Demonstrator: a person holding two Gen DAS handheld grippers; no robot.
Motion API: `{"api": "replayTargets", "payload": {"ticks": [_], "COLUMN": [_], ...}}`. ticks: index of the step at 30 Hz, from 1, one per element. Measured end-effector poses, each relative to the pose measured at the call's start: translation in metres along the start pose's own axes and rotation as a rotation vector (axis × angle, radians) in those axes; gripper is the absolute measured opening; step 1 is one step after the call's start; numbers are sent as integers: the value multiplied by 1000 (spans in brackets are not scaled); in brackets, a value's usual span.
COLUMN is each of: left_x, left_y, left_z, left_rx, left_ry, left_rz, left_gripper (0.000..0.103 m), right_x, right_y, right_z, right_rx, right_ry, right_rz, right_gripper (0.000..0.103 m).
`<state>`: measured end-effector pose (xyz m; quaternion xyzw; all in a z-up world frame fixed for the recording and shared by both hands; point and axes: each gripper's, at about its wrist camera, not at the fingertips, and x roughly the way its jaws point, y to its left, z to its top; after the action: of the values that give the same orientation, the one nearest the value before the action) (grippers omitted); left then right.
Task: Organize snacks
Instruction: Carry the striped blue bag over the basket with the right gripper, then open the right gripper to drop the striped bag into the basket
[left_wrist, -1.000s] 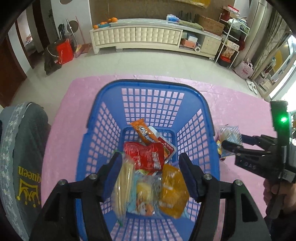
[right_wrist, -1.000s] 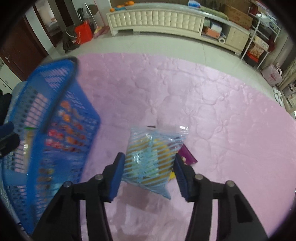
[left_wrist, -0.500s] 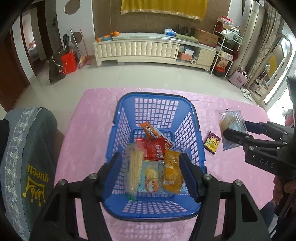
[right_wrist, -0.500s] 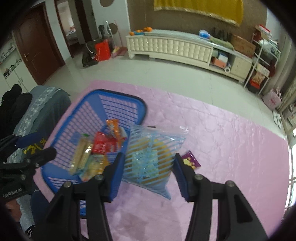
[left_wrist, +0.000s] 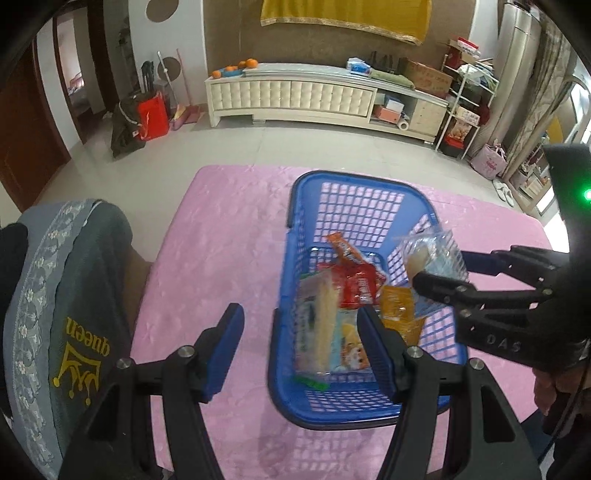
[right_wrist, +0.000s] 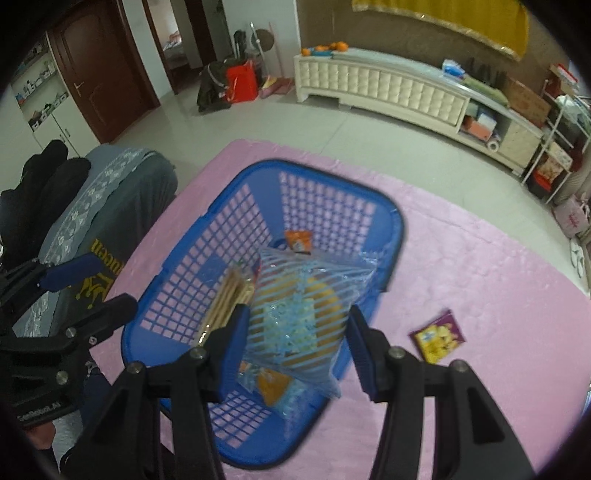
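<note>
The right gripper (right_wrist: 295, 349), clamped on a clear blue-striped snack bag (right_wrist: 295, 306), has carried it from the pink-covered bench (right_wrist: 480, 266) to above the blue plastic basket (right_wrist: 221, 236), ready to drop, while the empty left gripper (left_wrist: 299, 332), jaws apart, has drifted left.

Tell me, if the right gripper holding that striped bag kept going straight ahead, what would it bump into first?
Probably the snacks in the blue basket. The right gripper, shut on the blue-striped bag, points down into it; the breadstick pack lies nearest, though depth is unclear.
</note>
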<state>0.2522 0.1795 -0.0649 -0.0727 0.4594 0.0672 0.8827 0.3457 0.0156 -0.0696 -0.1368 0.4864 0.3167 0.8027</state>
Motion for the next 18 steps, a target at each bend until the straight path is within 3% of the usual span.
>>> {"api": "replayTargets", "payload": {"ticks": [10, 18], "left_x": [18, 18], "left_y": [28, 31], "left_z": [-7, -11], "left_rx": [-44, -51], "left_ry": [36, 39], "left_rz": [-23, -29], "left_gripper": [62, 62], "right_x": [45, 48], "right_y": [29, 32], "right_z": [-1, -6], "right_rx": [-44, -49], "right_ry": [97, 123], "right_rz": [-5, 25], "right_gripper": [57, 58]}}
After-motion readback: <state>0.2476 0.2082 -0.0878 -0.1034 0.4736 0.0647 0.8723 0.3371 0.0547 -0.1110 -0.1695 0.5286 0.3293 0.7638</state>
